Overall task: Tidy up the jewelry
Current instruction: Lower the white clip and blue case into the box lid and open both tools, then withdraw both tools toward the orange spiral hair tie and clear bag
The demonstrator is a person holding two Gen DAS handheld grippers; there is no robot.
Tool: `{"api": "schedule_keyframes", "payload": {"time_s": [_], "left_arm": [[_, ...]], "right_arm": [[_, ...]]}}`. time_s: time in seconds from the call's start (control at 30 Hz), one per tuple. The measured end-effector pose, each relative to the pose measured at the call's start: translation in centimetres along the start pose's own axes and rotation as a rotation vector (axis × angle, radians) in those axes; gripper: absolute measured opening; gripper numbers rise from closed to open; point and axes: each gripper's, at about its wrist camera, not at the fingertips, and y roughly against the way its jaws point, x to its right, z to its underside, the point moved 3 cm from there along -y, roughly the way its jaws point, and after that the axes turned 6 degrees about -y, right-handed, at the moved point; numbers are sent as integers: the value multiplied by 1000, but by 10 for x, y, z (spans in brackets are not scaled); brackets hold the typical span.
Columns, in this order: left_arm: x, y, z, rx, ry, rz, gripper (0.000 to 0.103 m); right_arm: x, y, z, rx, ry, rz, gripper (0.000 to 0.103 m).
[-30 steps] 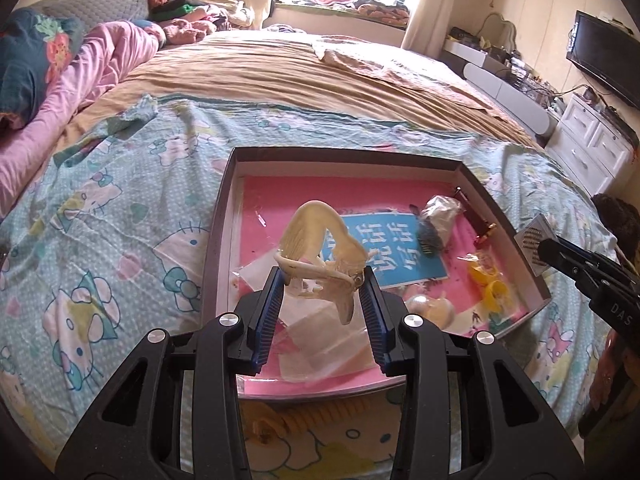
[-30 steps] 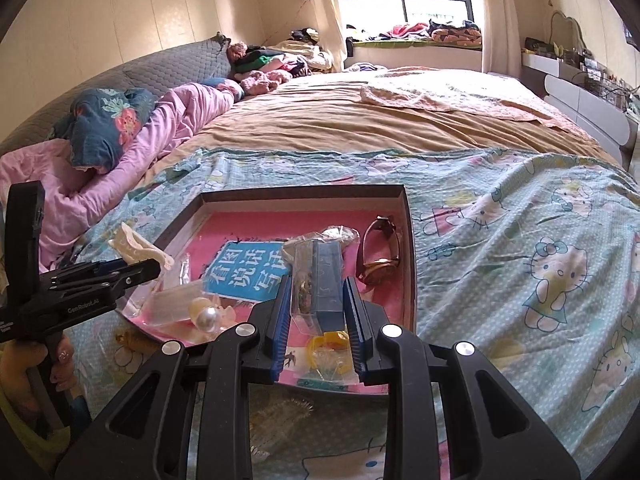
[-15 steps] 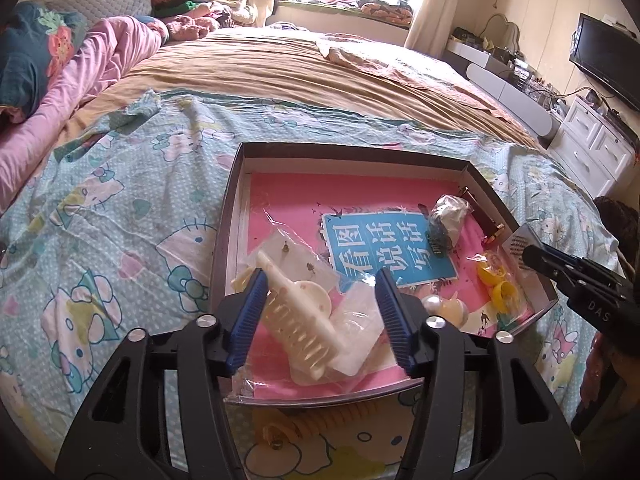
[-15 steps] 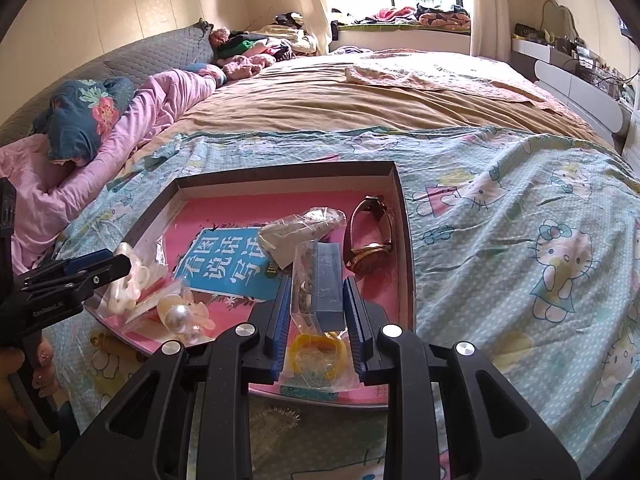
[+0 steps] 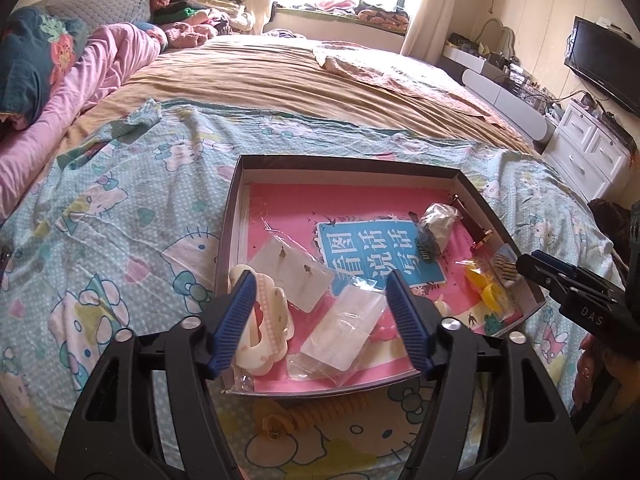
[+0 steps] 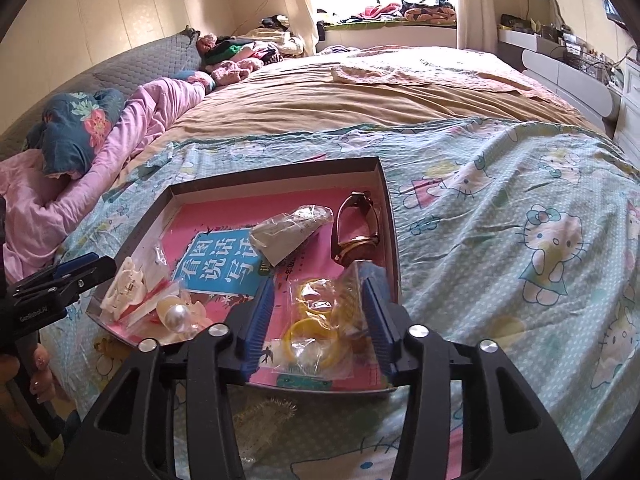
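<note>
Left wrist: left tool (image 5: 322,320) opening, nothing gripped; cream hair claw (image 5: 266,330) lies in box (image 5: 230,240), near-left corner. Rigid, light, slick; take its body.

Right wrist: right tool (image 6: 318,324) opening, pads clear of bagged yellow rings (image 6: 316,330) in near-right corner. Crinkly, slippery film; pinch the bag edge.

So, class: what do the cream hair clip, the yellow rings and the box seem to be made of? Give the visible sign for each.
Hair clip: probably glossy plastic; smooth cream shell with moulded teeth.
Yellow rings: likely translucent plastic or rubber; light shows through them inside a clear bag.
Box: looks like matte cardboard; thin, straight, folded walls, dark outside and pale inside.
</note>
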Motion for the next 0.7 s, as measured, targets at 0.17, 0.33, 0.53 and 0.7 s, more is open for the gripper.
{"api": "schedule_keyframes", "payload": {"time_s": [0.17,0.33,0.53,0.7], "left_arm": [[-1,6,-1,8,5,-1,65],[0,16,-1,21,6,-8,76],[1,30,-1,36,1,-16,87],[1,42,2,51,-5,-21,90]], "right_arm": [[1,16,1,22,-15,-15,62],[-3,33,1,43,-10,-28,67],[-9,52,3,66,10,-42,75],[-16,61,9,67,35,-50,75]]}}
